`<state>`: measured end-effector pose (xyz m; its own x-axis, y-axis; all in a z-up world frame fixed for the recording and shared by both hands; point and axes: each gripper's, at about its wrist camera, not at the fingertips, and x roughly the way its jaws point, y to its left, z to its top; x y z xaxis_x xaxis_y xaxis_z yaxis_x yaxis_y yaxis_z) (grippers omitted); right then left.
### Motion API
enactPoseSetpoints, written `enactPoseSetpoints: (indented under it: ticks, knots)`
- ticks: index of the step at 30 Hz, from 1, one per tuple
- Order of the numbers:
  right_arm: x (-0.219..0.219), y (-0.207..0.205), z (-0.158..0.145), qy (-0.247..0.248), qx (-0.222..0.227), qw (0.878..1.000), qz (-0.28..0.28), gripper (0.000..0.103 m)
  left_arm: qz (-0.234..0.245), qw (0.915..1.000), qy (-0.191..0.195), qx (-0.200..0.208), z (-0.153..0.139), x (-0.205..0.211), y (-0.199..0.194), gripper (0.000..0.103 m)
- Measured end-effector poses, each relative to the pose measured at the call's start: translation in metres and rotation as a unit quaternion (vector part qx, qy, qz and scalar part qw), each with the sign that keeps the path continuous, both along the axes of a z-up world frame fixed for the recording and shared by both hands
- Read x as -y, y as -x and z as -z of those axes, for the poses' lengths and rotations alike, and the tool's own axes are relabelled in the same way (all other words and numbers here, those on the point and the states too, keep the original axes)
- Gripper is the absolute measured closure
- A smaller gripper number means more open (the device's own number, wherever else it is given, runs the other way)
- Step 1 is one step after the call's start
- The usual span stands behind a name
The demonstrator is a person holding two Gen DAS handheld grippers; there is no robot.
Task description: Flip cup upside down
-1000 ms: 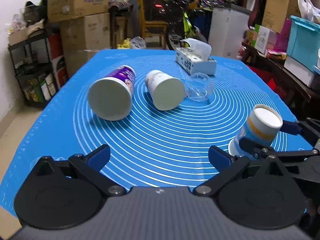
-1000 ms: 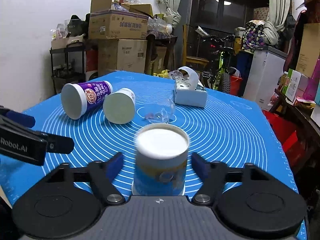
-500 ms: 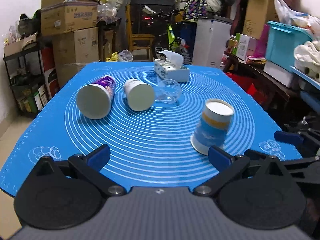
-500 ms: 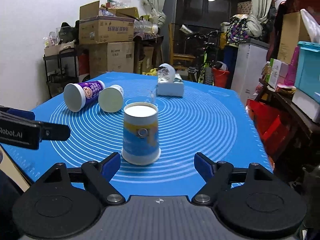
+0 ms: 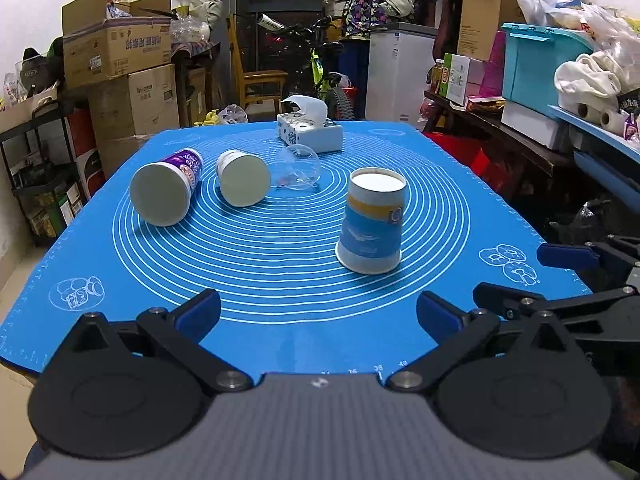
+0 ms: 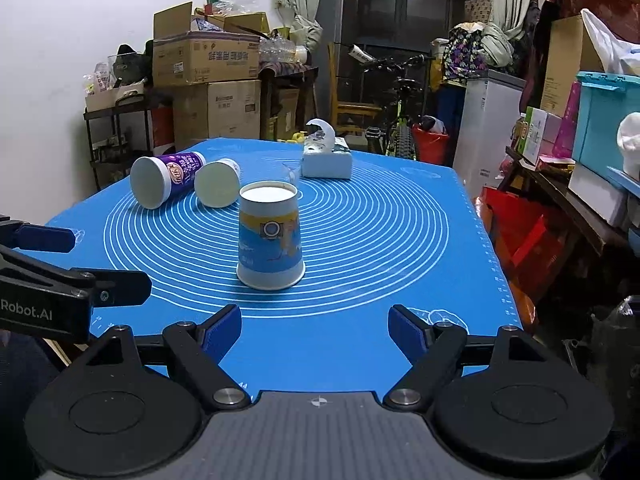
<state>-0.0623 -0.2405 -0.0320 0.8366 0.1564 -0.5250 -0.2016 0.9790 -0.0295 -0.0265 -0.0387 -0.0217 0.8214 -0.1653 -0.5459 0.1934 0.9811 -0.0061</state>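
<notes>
A blue and white paper cup (image 5: 372,222) stands upside down on the blue mat (image 5: 280,280), its white base on top; it also shows in the right wrist view (image 6: 270,246). My left gripper (image 5: 318,312) is open and empty near the mat's front edge, left of and behind the cup. My right gripper (image 6: 316,330) is open and empty, pulled back from the cup; one of its fingers (image 5: 564,256) shows at the right of the left wrist view.
A purple cup (image 5: 166,190), a white cup (image 5: 244,178) and a clear plastic cup (image 5: 300,168) lie on their sides at the mat's far left. A tissue box (image 5: 310,134) stands at the back. Cluttered boxes and shelves surround the table.
My right gripper let go of the blue cup and drew back from it. My left gripper also drew back toward the front edge. The cup stands free on the mat.
</notes>
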Motion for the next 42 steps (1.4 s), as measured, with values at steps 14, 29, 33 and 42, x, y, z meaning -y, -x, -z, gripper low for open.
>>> enactPoseSetpoints:
  ticks: [14, 29, 33, 42]
  knots:
    - [0.0055, 0.0013, 0.001, -0.005, -0.011, 1.0, 0.012, 0.02, 0.0, 1.0, 0.006, -0.005, 0.0002, 0.0004, 0.004, 0.0]
    - [0.0054, 0.0005, 0.0017, -0.008, -0.01, 1.0, 0.012, 0.02, -0.002, 0.9999, 0.006, -0.008, -0.0005, -0.0017, 0.004, 0.0]
    - [0.0057, 0.0007, 0.0014, -0.008, -0.01, 1.0, 0.013, 0.02, -0.003, 0.9999, 0.007, -0.008, -0.0005, -0.0017, 0.004, 0.0]
    - [0.0058, 0.0006, 0.0016, -0.009, -0.011, 1.0, 0.012, 0.02, -0.002, 0.9999, 0.006, -0.009, -0.0006, -0.0021, 0.0042, 0.0]
